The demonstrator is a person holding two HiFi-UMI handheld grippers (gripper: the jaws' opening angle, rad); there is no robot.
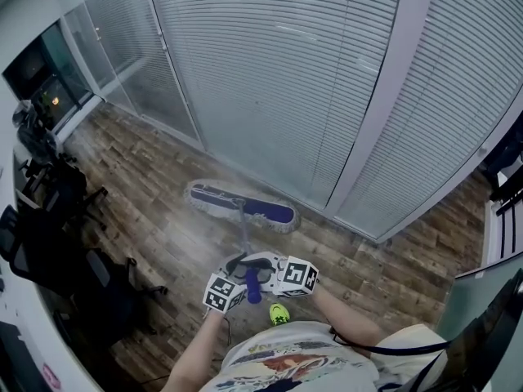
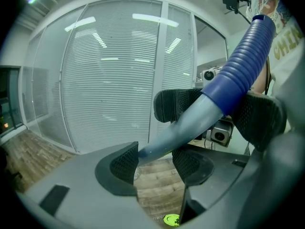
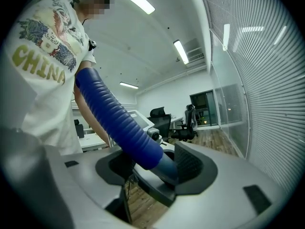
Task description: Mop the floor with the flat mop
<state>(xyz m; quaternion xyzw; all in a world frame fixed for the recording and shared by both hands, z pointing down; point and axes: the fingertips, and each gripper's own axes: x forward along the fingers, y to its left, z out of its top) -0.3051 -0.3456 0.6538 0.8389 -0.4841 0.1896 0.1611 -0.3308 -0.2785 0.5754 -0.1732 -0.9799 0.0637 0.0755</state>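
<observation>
Flat mop [image 1: 241, 205] rested on the wooden floor [image 1: 155, 178], the broadest thing in view, with the blind-covered glass wall [image 1: 286, 72] running past at twelve o'clock. It lay flat on the boards at twelve o'clock from the person, just beside the wall's foot. Its handle [image 1: 244, 239] rose back toward six o'clock. There the right gripper [image 1: 268, 272] was clamped at the lower end of the blue ribbed grip [image 3: 119, 123], and the left gripper [image 1: 239, 282] was clamped on the grey pole just below. Mopping looked under way. No wet trail showed, so most of the floor seemingly remained.
</observation>
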